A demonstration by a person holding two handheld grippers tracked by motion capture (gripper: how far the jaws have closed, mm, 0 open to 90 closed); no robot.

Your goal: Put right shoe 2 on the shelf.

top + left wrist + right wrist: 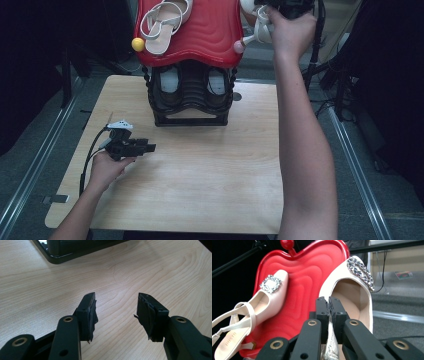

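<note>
Cream slingback shoe [352,295] with a crystal buckle hangs pinched by its side wall in the right hand-held gripper [328,302], beside the red tray's [307,277] right edge, where its mate [259,305] lies. Left hand-held gripper [116,312] gapes empty over the bench [150,270].

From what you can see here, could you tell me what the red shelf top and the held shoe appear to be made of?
Red shelf top: probably moulded plastic, glossy, with rippled contours catching highlights. Held shoe: cream, smooth and faintly satiny, possibly leather or a synthetic; its toe ornament looks like faceted rhinestones.
</note>
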